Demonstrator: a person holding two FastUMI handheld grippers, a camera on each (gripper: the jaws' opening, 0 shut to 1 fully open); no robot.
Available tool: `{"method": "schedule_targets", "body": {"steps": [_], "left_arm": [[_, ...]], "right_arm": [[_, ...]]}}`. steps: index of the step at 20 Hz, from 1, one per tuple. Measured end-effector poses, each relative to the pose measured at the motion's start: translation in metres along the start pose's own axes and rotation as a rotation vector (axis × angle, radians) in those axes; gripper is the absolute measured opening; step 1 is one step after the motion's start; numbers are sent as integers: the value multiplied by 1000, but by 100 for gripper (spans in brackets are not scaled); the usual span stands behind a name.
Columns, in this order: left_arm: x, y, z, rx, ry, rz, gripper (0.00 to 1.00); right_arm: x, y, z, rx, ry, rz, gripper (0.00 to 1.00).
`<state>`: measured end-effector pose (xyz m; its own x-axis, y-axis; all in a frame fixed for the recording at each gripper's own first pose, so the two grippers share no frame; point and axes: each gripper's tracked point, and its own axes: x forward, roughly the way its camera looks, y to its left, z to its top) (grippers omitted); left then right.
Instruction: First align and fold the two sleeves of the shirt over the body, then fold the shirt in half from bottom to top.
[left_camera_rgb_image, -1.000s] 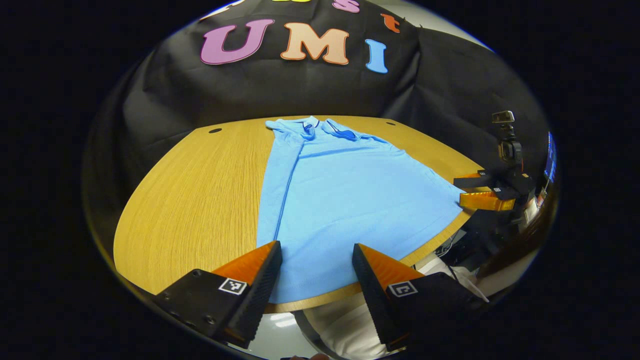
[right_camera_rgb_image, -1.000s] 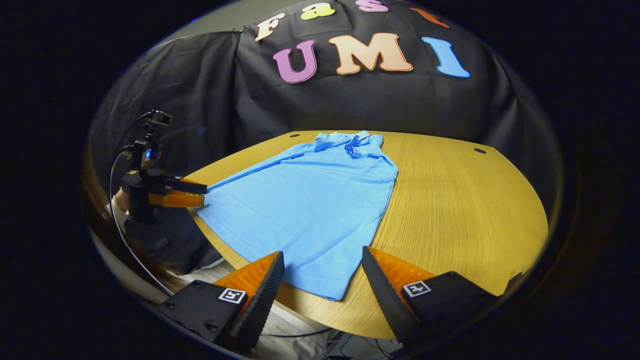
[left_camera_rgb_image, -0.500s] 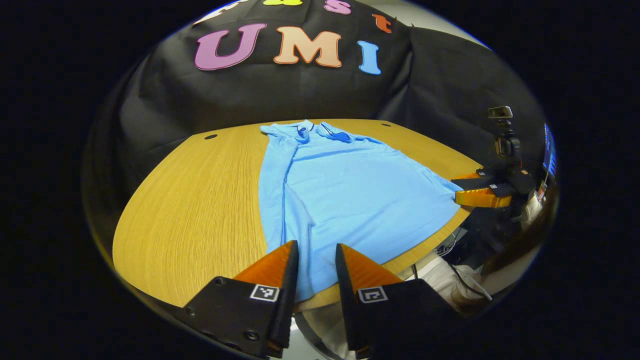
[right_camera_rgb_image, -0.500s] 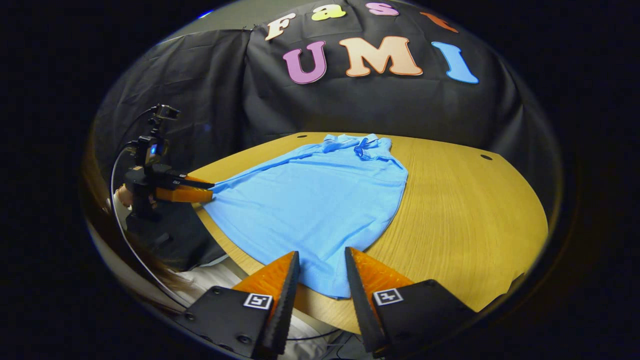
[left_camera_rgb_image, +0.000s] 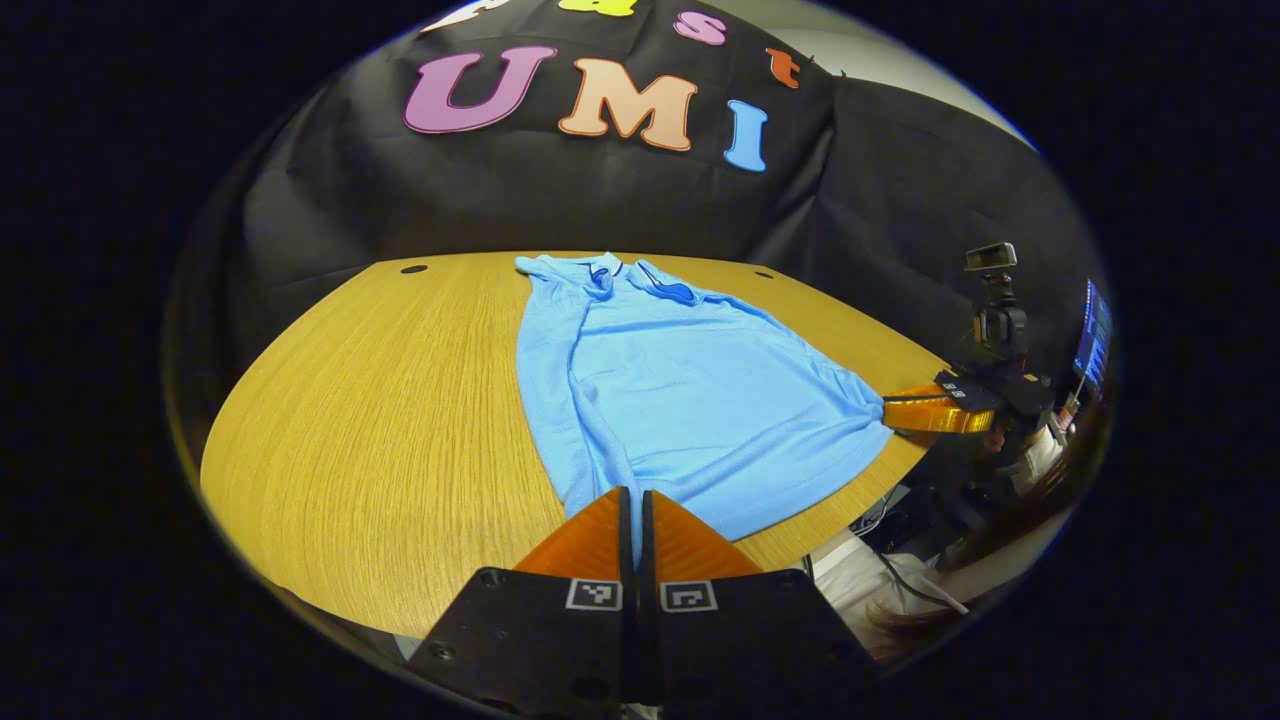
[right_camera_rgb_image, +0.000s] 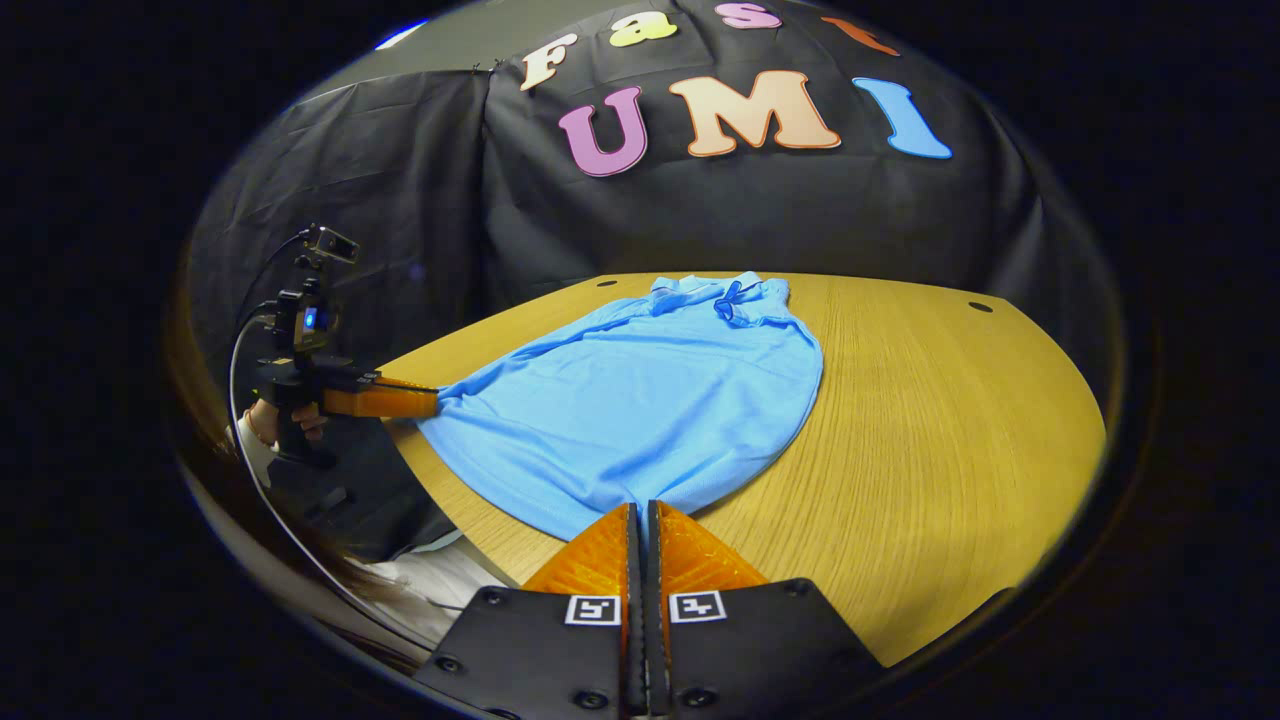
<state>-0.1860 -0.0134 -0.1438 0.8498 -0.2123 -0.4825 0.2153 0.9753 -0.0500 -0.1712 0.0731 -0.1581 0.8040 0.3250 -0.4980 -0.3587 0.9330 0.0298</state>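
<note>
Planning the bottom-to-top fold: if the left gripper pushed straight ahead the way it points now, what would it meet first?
The shirt itself: the left gripper is shut on its near hem, so it would bunch cloth across the table toward the collar.

Low near-edge views, both across the shirt (left_camera_rgb_image: 690, 390).

Shirt (left_camera_rgb_image: 690, 390): soft matt knit cloth, fine weave. Worktop (left_camera_rgb_image: 380, 420): wood-grain, smooth w/ slight sheen.
</note>
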Motion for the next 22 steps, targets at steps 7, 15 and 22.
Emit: {"method": "schedule_targets", "body": {"steps": [7, 15, 22], "left_arm": [[18, 10, 40, -8, -76, 1, 0], [60, 30, 126, 7, -165, -15, 0], [116, 60, 201, -34, -241, -2, 0]], "right_arm": [[20, -19, 40, 38, -70, -46, 4], [59, -61, 110, 96, -123, -105, 4], [104, -102, 184, 115, -179, -155, 3]]}}
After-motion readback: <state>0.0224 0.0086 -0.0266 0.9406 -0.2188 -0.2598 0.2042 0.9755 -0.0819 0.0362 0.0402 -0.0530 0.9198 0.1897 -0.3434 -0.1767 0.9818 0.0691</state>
